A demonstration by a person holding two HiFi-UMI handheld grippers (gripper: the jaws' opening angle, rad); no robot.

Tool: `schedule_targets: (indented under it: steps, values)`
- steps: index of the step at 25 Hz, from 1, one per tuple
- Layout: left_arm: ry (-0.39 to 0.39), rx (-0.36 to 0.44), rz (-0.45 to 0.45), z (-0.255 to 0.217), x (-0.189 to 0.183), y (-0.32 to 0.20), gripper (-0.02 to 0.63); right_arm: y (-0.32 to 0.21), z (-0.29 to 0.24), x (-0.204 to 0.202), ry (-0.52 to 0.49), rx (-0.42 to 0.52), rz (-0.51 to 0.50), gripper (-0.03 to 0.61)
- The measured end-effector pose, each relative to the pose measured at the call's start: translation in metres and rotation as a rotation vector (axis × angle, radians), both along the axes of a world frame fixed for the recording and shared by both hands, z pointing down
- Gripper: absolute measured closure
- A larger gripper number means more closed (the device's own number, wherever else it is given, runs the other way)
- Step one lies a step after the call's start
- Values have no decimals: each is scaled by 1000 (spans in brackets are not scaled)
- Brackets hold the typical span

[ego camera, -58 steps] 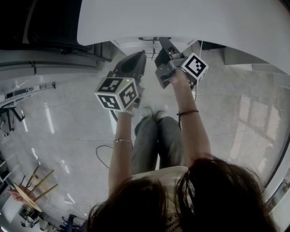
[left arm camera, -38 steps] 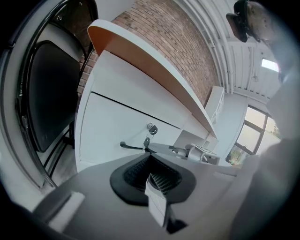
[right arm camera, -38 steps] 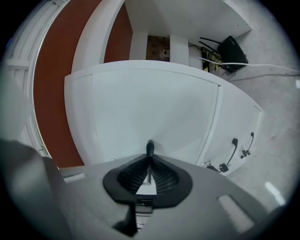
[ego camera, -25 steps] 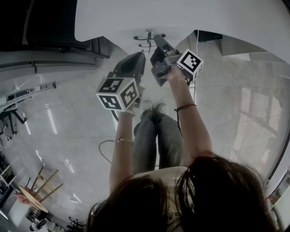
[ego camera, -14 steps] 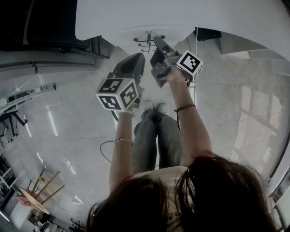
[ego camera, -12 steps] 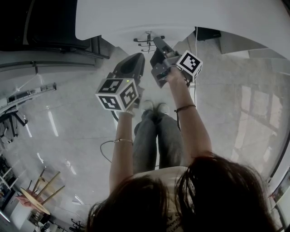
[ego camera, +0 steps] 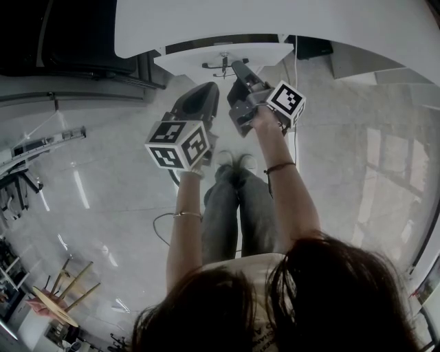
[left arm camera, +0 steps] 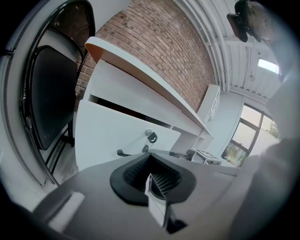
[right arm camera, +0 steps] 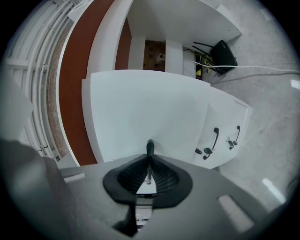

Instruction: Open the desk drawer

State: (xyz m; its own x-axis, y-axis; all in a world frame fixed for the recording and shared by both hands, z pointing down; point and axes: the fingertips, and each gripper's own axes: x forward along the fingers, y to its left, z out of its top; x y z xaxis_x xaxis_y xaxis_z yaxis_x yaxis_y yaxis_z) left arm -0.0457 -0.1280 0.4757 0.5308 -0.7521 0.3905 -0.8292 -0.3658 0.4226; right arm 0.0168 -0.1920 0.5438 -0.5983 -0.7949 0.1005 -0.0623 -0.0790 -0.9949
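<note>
The right gripper (right arm camera: 149, 164) is clamping the black handle (right arm camera: 149, 146) of the drawer (ego camera: 199, 55), which is now sliding out from under the desk (ego camera: 275, 24); the left gripper (left arm camera: 150, 169) is hanging closed, empty

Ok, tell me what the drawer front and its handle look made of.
The drawer front looks like painted or laminated board: smooth matte white, no grain showing. The drawer handle is a slim black bar with a slight sheen, metal or plastic; which one cannot be told.

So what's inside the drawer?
The drawer is open only a little. A dark gap shows behind its front. The desk top covers whatever is inside.
</note>
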Motion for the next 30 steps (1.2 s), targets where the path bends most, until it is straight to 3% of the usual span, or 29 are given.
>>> schedule_targets:
  steps: [30]
  values:
    - [4, -49, -2, 3, -1, 18, 615, 28, 8, -3, 10, -35, -20, 551]
